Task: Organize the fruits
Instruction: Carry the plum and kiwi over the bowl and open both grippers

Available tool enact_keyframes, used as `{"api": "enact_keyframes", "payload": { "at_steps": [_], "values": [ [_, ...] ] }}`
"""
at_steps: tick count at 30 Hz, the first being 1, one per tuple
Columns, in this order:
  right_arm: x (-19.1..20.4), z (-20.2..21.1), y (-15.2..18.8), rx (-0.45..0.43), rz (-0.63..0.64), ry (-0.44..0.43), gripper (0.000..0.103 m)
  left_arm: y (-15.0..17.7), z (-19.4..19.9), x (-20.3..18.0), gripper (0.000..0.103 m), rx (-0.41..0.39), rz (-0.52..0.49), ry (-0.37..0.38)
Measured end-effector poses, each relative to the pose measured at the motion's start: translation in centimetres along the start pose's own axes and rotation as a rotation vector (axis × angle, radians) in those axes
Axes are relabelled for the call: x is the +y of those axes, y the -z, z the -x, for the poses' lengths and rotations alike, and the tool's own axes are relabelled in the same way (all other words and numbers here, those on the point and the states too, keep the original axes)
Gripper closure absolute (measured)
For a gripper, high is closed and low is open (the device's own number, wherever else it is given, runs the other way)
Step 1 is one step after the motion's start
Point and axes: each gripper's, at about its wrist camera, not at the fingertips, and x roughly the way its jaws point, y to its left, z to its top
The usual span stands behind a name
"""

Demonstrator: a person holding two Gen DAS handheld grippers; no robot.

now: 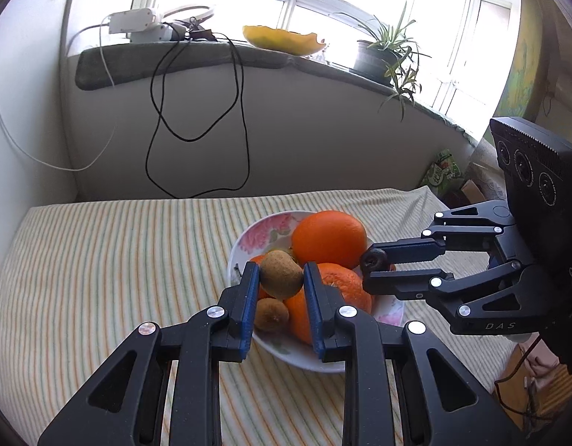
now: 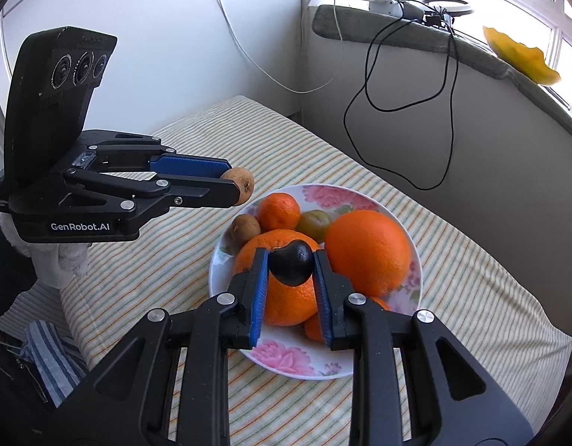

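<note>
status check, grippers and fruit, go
Left gripper shut on a kiwi. Right gripper shut on a dark fruit. Both above the floral plate of oranges. Nothing in the way.

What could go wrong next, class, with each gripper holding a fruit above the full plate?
1. The kiwi sits at the very tips of the left gripper, so it may slip and knock fruit off the plate.
2. The right gripper pinches a small dark fruit that is smooth and rounded; it may squirt out.
3. Both grippers hang close together and might collide.
</note>
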Motion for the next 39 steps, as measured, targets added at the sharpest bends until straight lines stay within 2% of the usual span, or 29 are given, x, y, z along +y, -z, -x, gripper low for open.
{"api": "enact_keyframes", "payload": {
  "at_steps": [13, 28, 39],
  "values": [
    [-1.9, -0.1, 1.2, 0.010, -0.031, -0.008, 0.078, -1.6, -3.1, -1.6, 0.080, 0.024, -0.024, 0.007],
    [-1.9, 0.0, 2.5, 0.014, -0.060, -0.035, 0.078, -2.0, -4.3, -2.4, 0.080, 0.046, -0.045, -0.012],
    [-2.6, -0.1, 3.0, 0.012, -0.115, -0.005, 0.078, -2.2, -4.7, -2.6, 0.080, 0.058, -0.056, -0.024]
  ]
}}
